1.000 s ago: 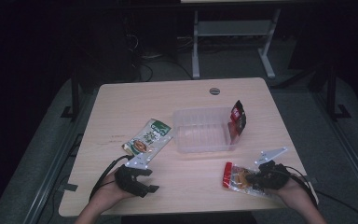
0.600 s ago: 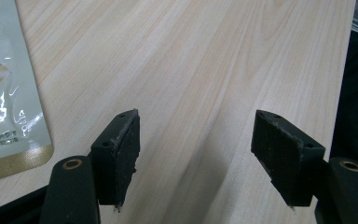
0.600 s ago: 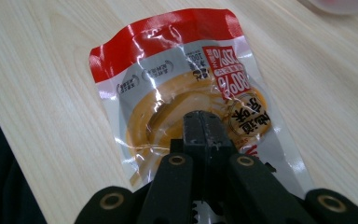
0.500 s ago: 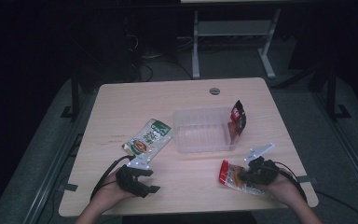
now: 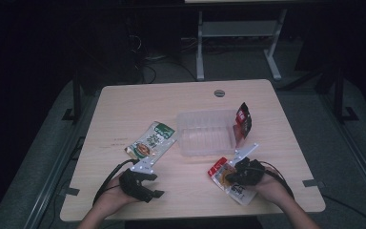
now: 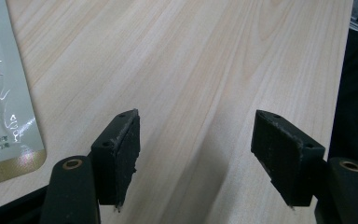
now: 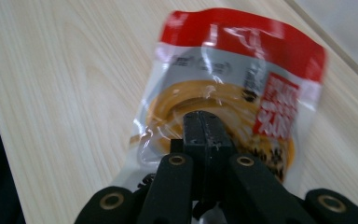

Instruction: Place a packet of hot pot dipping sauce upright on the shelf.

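Stage: early | right hand-held gripper (image 7: 204, 122) clamped on red pouch (image 7: 242, 88), short of clear tray (image 5: 205, 143) | left hand-held gripper (image 6: 200, 149) spread, empty | green pouch (image 5: 151, 141) left beside tray

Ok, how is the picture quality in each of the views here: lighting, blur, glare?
High view: dim and underexposed, floor around the table nearly black, detail soft. Left gripper view: bright and sharp, the left gripper casting a soft shadow on the wood. Right gripper view: the red-topped snack packet is smeared by blur, with glare streaks on its film; the right gripper looks sharper.
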A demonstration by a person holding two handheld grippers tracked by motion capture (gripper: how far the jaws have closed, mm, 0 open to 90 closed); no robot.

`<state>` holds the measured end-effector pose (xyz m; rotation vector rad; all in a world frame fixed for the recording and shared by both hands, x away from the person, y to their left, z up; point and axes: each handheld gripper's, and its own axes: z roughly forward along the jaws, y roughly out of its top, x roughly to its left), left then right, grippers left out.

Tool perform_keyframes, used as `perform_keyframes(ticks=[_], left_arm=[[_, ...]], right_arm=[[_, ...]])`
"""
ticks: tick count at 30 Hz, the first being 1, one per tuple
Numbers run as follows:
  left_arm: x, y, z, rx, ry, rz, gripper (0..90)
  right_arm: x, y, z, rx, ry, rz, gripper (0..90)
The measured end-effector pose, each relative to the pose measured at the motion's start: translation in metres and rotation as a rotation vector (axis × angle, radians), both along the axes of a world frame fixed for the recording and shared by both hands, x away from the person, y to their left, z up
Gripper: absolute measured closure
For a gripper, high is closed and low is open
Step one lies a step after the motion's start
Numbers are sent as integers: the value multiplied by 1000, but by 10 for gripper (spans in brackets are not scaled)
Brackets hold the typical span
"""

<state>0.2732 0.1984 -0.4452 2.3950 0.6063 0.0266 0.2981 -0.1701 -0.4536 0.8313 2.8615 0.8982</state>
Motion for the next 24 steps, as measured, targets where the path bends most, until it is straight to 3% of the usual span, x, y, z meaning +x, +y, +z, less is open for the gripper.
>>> perform_keyframes(ticks=[8, 10, 12, 14, 18, 21, 24], left_arm=[[-1, -1, -1, 3, 5, -6, 328], [-1, -1, 0, 3, 8, -8, 329], [-1, -1, 0, 8, 6, -14, 331], [-1, -2, -1, 3, 6, -9, 331], [0, -2, -1, 6, 8, -15, 332], [0, -2, 0, 5, 7, -11, 332], [0, -2, 0, 5, 8, -10, 332]], right_arm=[[2, 36, -1, -6, -21, 109, 899], [0, 38, 1, -11, -30, 112, 899], [2, 32, 5, 12, -50, 92, 899], [5, 22, 14, 46, -49, 9, 899], [20, 0, 18, 51, -85, -87, 899], [29, -7, 13, 45, -50, -126, 899], [33, -5, 4, 39, -16, -116, 899]])
